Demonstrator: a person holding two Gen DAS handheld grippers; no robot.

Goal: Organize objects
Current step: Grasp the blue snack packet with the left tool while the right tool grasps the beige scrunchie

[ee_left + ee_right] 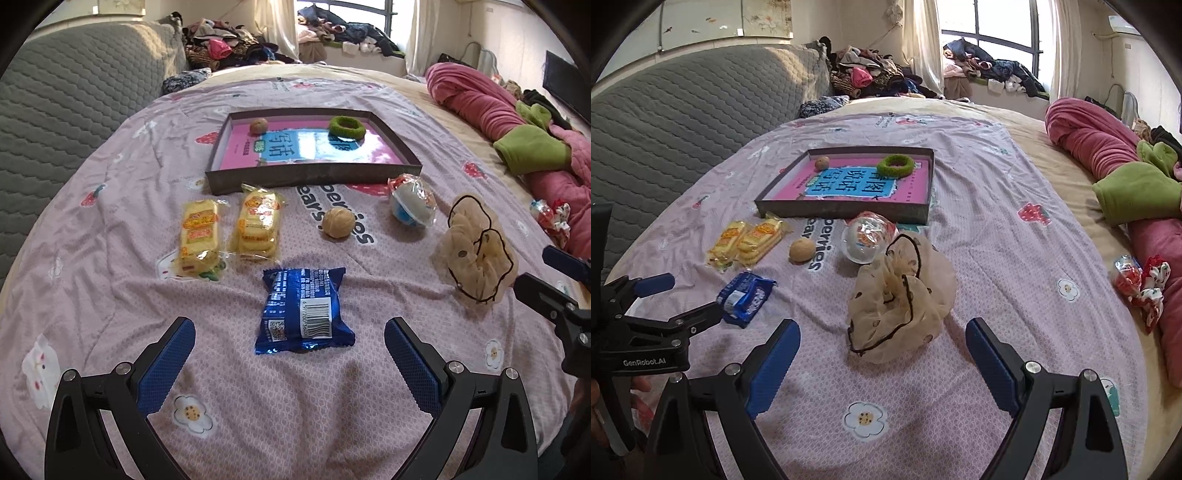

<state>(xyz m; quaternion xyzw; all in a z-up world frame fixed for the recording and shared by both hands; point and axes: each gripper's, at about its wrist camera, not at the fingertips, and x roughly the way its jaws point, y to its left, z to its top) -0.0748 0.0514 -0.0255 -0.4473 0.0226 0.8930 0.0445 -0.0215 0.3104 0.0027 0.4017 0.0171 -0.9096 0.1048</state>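
Nearest the left gripper [290, 343], whose fingers are spread wide and hold nothing, a blue snack packet [303, 311] lies flat on the pink bedsheet [110, 295]. The right gripper [882, 350], likewise spread and empty, faces a beige scrunchie [901, 295]. Further on lie two yellow cake packs [229, 230], a walnut [337, 222] and a wrapped, apparently round sweet [413, 205]. Beyond them, the dark shallow tray [314, 175] holds a second walnut [258, 126] and a green scrunchie [346, 127].
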